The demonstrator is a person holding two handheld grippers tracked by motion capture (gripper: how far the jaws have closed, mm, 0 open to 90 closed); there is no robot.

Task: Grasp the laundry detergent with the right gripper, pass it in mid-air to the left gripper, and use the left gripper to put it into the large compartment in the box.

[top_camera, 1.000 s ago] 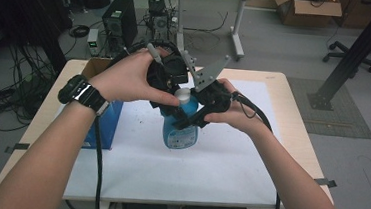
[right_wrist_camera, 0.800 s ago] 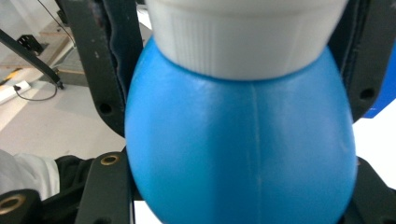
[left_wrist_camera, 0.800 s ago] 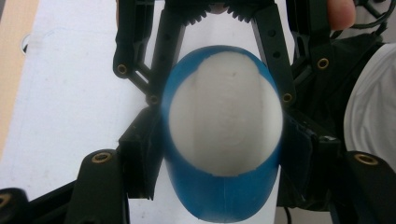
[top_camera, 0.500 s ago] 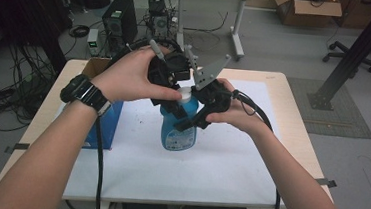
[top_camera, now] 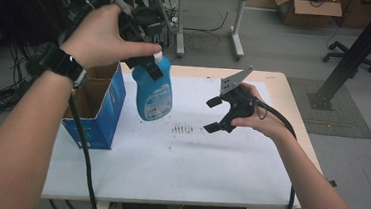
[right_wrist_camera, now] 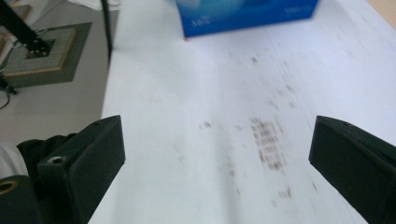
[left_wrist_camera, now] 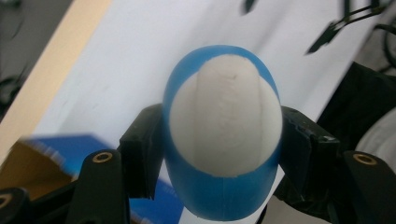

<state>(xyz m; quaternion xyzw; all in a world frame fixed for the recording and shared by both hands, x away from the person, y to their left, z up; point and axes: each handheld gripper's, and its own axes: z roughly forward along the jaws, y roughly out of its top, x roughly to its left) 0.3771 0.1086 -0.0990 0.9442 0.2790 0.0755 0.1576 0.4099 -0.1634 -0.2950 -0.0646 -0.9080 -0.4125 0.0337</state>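
Two grippers work above a white-covered table: the left gripper clamps a blue bottle by its white-capped neck, holding it in the air just beside an open blue box at its 9 o'clock. At the bottle's 3 o'clock, the right gripper has just spread its jaws wide, with nothing between them.

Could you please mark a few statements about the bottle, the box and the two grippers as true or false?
1. The left gripper holds the blue bottle in the air. True.
2. The right gripper is clamped on the bottle. False: its jaws are open with nothing between them.
3. The blue cardboard box is open at the top. True.
4. The bottle lies inside the box. False: it hangs beside the box, above the white table cover.
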